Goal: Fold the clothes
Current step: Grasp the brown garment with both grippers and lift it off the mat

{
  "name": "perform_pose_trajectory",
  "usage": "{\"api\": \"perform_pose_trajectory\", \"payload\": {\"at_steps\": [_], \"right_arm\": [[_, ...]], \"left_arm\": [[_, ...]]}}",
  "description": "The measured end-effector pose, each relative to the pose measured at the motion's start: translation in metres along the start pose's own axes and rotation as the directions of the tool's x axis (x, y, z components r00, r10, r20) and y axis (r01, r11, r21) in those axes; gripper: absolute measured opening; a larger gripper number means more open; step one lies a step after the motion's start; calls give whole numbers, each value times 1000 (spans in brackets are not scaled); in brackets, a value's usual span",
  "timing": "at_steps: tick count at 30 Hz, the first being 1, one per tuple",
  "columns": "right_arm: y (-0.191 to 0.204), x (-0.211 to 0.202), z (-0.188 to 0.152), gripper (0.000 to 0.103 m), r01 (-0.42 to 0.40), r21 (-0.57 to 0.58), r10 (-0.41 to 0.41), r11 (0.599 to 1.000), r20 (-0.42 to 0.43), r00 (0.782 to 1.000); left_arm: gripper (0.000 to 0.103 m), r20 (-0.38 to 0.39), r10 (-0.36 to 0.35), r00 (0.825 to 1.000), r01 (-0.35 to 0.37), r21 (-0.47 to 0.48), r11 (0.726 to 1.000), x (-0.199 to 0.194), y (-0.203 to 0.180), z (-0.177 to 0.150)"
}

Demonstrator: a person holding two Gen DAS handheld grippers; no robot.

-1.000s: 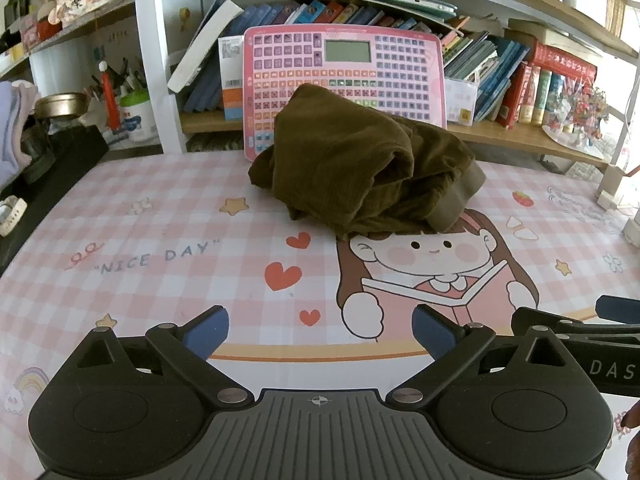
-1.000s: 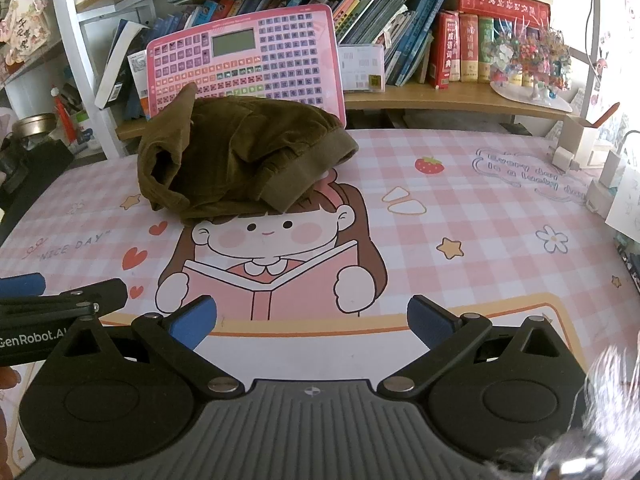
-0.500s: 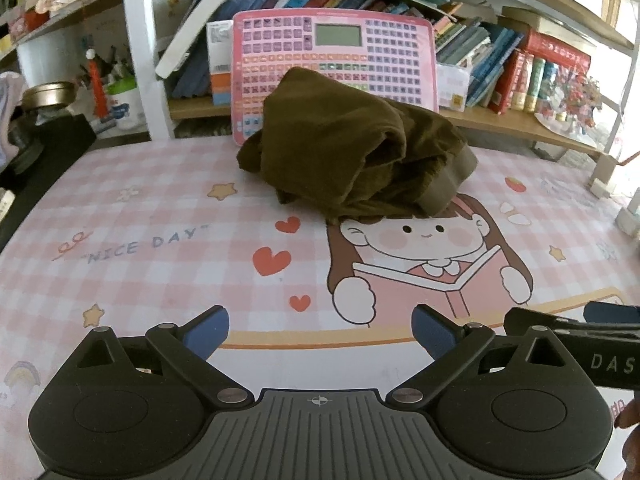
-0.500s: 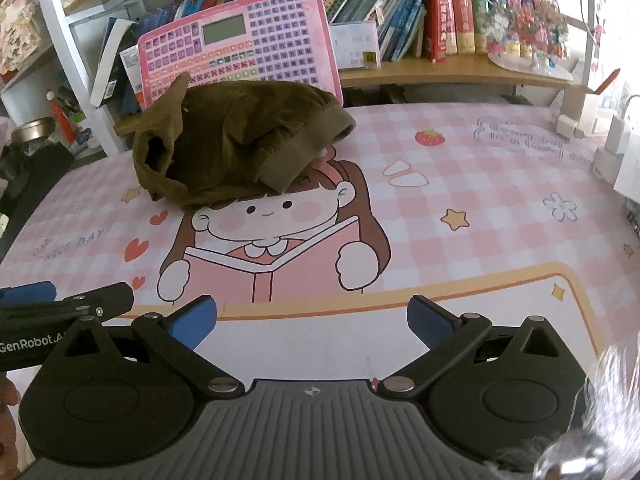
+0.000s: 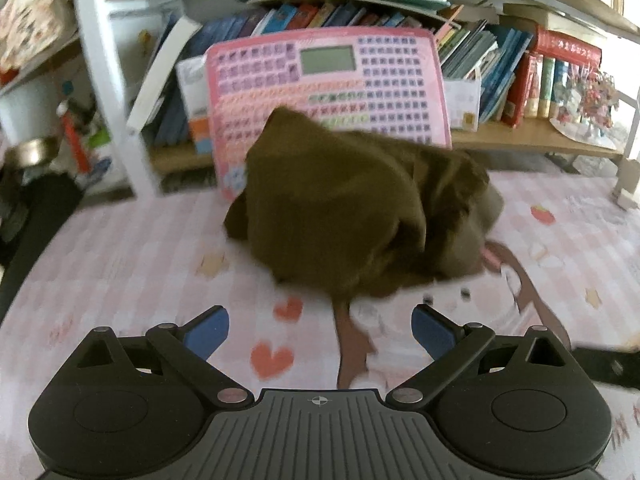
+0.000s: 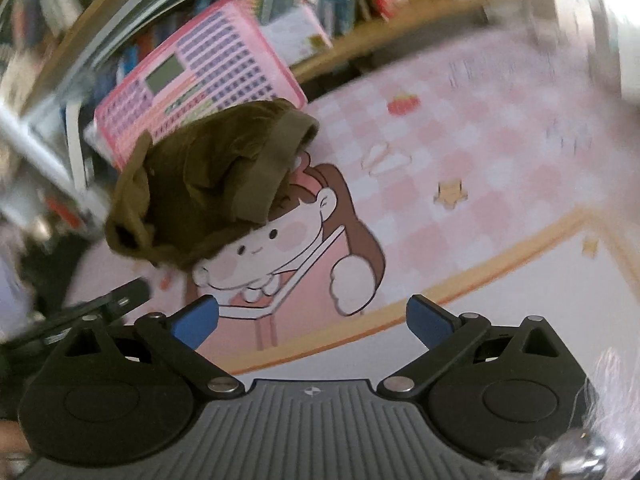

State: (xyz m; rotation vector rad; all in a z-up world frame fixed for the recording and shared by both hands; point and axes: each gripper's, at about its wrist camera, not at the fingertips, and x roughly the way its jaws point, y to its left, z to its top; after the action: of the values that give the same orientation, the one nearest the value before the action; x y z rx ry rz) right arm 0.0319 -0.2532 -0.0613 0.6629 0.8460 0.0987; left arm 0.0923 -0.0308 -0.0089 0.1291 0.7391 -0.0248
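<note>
A crumpled olive-brown garment lies in a heap on the pink checked desk mat, just in front of a pink toy keyboard. It also shows in the right wrist view, upper left, with its ribbed waistband facing right. My left gripper is open and empty, a short way in front of the garment. My right gripper is open and empty, tilted, over the cartoon girl print. Both views are motion-blurred.
A pink toy keyboard leans against a bookshelf behind the garment. A white shelf post and cups stand at the left. The other gripper's arm shows at the right edge and at the left.
Both grippers have moved forward toward the garment, which now looks larger. The right gripper has rolled, tilting its view. Both stay open.
</note>
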Motion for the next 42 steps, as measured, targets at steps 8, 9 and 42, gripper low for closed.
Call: {"api": "perform_pose_trajectory", "payload": {"at_steps": [8,9,42], "right_arm": [[-17,-16,3,100,-75,150,73,986,24,997],[-19,-18,3,100,-84,157,80,984,31,996],[-91,-17,-19,68,-441,725,477,529,176,861]], "left_arm": [[99,-2,51,999,-51,79,996,57,-24,24],[99,-9,46,999,-45,79,996,60,-24,25],[20,-5,-608,794,545,-436,716,-84,-31,-11]]}}
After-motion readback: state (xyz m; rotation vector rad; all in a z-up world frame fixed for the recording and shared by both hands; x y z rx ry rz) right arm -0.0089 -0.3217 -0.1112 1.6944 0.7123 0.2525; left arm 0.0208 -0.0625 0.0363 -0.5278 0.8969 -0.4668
